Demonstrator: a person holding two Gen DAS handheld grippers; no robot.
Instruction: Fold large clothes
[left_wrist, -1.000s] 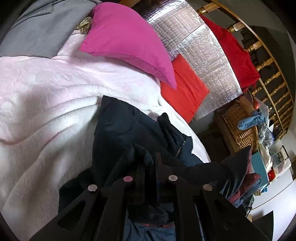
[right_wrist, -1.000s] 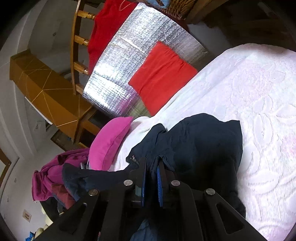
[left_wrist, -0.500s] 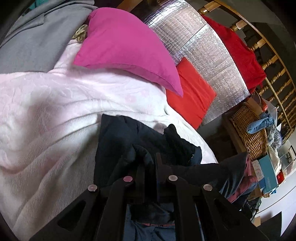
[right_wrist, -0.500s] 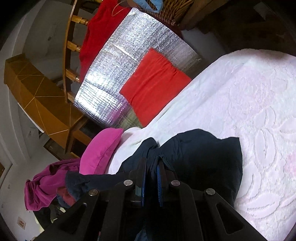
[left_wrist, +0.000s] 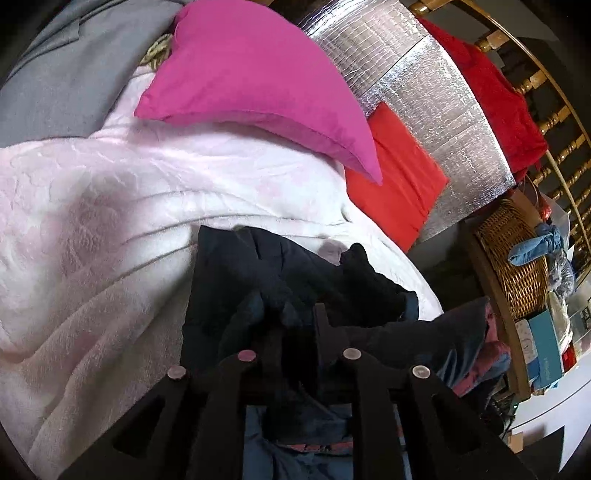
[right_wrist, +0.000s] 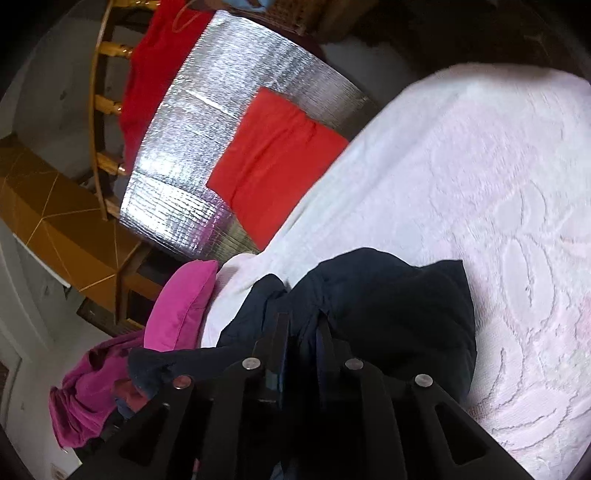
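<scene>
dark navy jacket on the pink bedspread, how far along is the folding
Early on. Done: the dark navy jacket is laid on the pale pink textured bedspread, but it is bunched, with no neat fold visible. In hand: the left gripper and the right gripper each have navy fabric between their fingers, and both sets of jaws are opening. Left: flattening it and all the actual folds.

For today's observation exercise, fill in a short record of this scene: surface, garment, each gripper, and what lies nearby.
surface: pale pink blanket on a bed
garment: dark navy jacket, bunched on the blanket
left gripper: jaws opening, jacket fabric between them
right gripper: jaws opening, jacket fabric between them
nearby: pink pillow, red cushion against a silver foil panel, wicker basket
</scene>
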